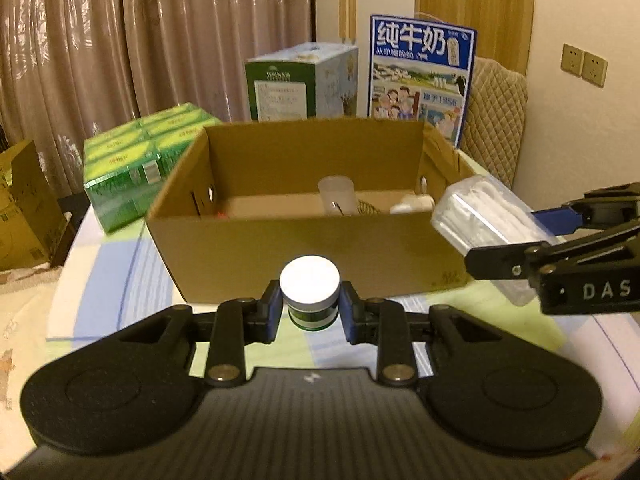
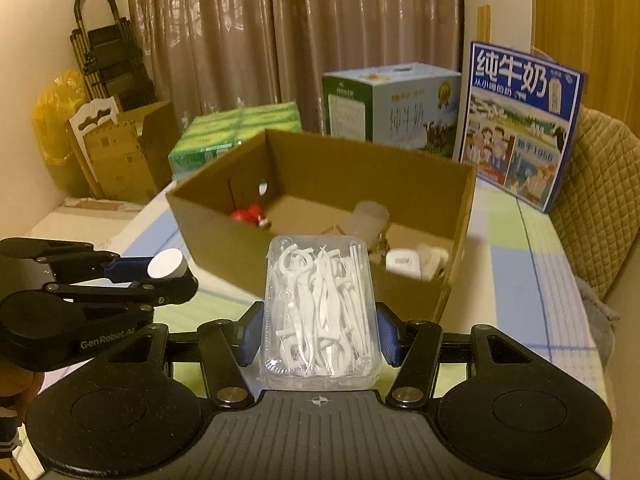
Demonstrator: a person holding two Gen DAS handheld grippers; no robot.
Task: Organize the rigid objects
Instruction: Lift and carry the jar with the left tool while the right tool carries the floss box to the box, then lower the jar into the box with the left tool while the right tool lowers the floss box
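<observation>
The left hand-held gripper (image 1: 310, 307) is closed tight on a small round jar (image 1: 310, 296) with a white lid and a green-banded body, its blue pads pressing the jar's sides and holding it clear of the surface (image 1: 104, 280). The right hand-held gripper (image 2: 318, 336) stands about half open, its blue pads clamped on the long sides of a clear plastic box of white floss picks (image 2: 318, 312), also held in the air. In the left wrist view the side of the right hand-held gripper carries the white letters "DAS"; in the right wrist view the left one reads "GenRobot.AI".

Just beyond both sits an open cardboard box (image 1: 304, 240) on the checked cloth of the surface. Inside it lie a frosted plastic cup (image 2: 370, 216), a red object (image 2: 250, 214) near the left wall, and a white item (image 2: 404, 262) with a barcode label at the right; what these last two are cannot be told.

Behind the cardboard box, to the left, is a pack of green cartons (image 1: 136, 152) whose print is too blurred to read. Farther back stands a green and pale blue milk carton case (image 2: 392, 108), and to its right a blue case (image 1: 420, 76) printed in large white characters "纯牛奶", with cartoon figures below. Brown curtains (image 1: 160, 32) hang behind.
</observation>
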